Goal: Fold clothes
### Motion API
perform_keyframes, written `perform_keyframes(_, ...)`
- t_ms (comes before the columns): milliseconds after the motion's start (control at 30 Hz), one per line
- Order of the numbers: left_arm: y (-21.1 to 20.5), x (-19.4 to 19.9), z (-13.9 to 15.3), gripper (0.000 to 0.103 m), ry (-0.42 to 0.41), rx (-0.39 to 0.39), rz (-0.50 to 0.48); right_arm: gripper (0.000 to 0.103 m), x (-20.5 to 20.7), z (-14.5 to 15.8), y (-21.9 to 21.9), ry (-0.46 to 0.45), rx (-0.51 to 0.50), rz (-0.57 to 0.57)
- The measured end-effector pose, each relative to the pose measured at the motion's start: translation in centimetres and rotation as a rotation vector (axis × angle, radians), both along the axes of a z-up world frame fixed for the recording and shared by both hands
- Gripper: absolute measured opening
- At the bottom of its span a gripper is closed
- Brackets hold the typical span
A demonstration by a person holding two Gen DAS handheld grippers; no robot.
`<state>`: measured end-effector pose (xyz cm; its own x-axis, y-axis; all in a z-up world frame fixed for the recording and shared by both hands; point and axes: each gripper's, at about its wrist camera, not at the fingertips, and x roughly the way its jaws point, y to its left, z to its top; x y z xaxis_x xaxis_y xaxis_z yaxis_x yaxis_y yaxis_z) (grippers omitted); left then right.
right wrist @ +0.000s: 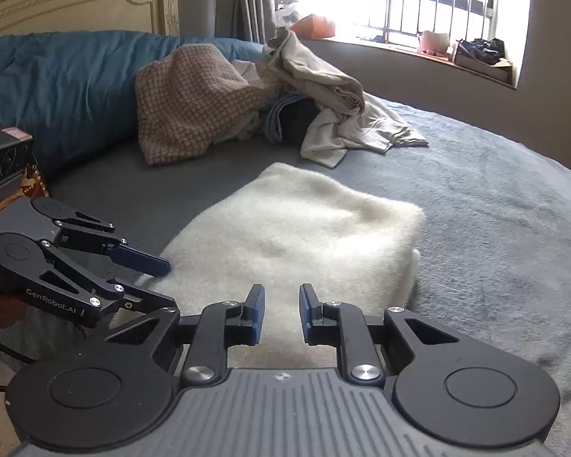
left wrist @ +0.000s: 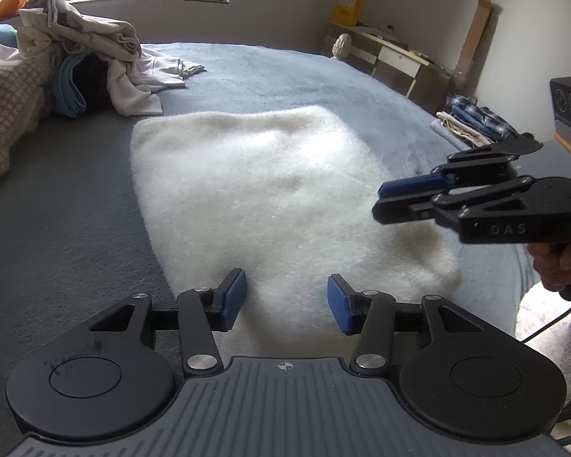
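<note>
Hovering spread and empty, left claw (left wrist: 286,301) and right claw (right wrist: 281,314) flank the fluffy white garment (left wrist: 270,190), seemingly folded, on the bed (right wrist: 495,198).

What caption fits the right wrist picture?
Two open grippers, right gripper and left gripper, hover over a fluffy white garment on the grey bed.

We read "DAS" on the right claw (left wrist: 384,200) at the frame's right edge, and "GenRobot.AI" on the left claw (right wrist: 169,285) at lower left.
</note>
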<state>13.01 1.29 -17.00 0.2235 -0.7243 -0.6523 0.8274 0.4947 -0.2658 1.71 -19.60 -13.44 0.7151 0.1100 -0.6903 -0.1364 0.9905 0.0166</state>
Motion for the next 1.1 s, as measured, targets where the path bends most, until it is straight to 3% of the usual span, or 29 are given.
perform_keyframes(267,0.0,0.3,0.0,0.049,0.005,-0.006,-0.015,0.017,-1.2,-2.4,-3.0,0.077,0.061,-0.094)
perform_keyframes(367,-0.2,0.3,0.0,0.050,0.004,-0.002,-0.012,0.016,-1.9,-2.2,-3.4,0.079,0.058,-0.111)
perform_keyframes(467,-0.2,0.2,0.0,0.050,0.000,0.001,-0.006,0.018,-2.3,-1.7,-3.5,0.081,-0.009,-0.147)
perform_keyframes(600,-0.3,0.0,0.0,0.050,-0.008,0.009,-0.003,0.018,-2.8,-0.5,-4.4,0.050,0.023,-0.192)
perform_keyframes(833,-0.3,-0.2,0.1,0.052,-0.002,0.010,0.001,0.018,-1.7,0.9,-2.8,-0.017,0.090,-0.115)
perform_keyframes(1100,-0.2,-0.1,0.0,0.054,0.000,0.004,-0.006,0.018,0.3,-1.2,-0.3,0.030,0.102,-0.056)
